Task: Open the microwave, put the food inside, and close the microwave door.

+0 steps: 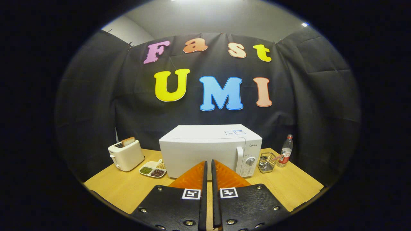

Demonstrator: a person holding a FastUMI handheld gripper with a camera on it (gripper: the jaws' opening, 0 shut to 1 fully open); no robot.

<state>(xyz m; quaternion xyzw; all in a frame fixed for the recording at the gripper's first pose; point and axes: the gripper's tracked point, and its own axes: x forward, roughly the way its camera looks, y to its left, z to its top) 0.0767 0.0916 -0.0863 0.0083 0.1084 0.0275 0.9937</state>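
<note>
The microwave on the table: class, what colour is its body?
White; the microwave, door closed, shows clearly in the gripper view beyond the closed gripper.

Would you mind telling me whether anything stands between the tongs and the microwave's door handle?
Nothing visible does. The tongs, nearly closed and holding nothing, point at the microwave, whose door is shut. Its handle lies just ahead, slightly to the right. The toaster, divided dish and wire basket sit off to the sides.

Riding the tool (208,165), the camera faces the microwave (210,149) level, nearby.
</note>
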